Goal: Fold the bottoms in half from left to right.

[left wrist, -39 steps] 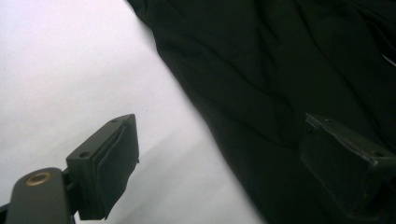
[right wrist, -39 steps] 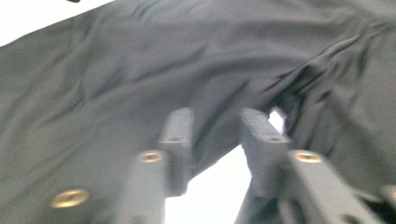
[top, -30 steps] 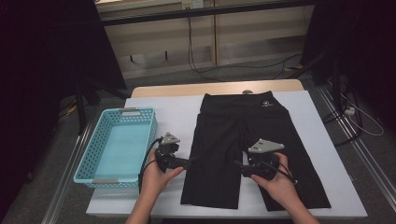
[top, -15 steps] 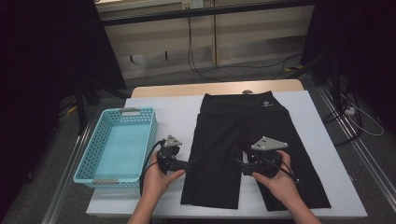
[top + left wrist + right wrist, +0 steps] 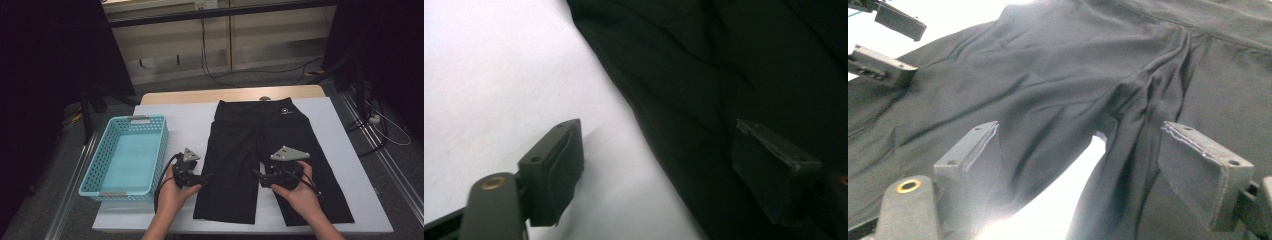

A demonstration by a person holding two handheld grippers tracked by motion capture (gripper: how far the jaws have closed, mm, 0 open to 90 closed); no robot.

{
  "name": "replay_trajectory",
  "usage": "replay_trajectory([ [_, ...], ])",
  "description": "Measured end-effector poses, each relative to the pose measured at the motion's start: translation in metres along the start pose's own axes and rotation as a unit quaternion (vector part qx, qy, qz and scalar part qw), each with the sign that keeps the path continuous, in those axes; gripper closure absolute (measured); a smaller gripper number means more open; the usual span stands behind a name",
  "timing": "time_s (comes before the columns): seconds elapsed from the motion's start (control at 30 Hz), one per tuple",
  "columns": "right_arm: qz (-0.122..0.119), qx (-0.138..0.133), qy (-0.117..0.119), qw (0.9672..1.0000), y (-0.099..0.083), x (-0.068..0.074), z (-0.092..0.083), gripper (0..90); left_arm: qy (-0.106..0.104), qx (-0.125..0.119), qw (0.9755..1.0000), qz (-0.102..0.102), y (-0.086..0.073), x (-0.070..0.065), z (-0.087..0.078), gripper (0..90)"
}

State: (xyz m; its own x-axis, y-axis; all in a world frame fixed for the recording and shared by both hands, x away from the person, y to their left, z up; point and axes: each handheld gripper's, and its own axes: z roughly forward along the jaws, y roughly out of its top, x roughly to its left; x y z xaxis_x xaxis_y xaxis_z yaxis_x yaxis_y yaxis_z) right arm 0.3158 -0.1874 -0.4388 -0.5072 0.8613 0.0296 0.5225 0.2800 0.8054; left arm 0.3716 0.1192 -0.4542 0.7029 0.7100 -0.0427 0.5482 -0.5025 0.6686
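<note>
Here the black shorts [image 5: 267, 150] lie flat on the white counter [image 5: 185, 125], waistband at the far side, legs toward the person. The left hand-held gripper [image 5: 205, 176] sits at the shorts' left outer edge; its jaws have just been closing, one over bare counter, one over the cloth, not yet pinching. The right hand-held gripper [image 5: 256, 173] stands wide at the inner hem near the crotch, gripping nothing. Left of the shorts stands a blue basket [image 5: 150, 131].
</note>
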Motion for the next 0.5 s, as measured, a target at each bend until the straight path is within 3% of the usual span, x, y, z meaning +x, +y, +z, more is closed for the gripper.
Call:
replay_trajectory([
  [0.33,0.002,0.002,-0.001,1.0000,-0.001,0.000,0.000,17.7,0.005,0.012,0.9997,-0.019,0.003,-0.014,-0.004,47.3],
  [0.5,0.001,0.001,0.000,1.0000,-0.001,0.001,0.001,17.7,-0.007,0.023,0.9989,-0.040,0.005,-0.016,-0.006,59.9],
])
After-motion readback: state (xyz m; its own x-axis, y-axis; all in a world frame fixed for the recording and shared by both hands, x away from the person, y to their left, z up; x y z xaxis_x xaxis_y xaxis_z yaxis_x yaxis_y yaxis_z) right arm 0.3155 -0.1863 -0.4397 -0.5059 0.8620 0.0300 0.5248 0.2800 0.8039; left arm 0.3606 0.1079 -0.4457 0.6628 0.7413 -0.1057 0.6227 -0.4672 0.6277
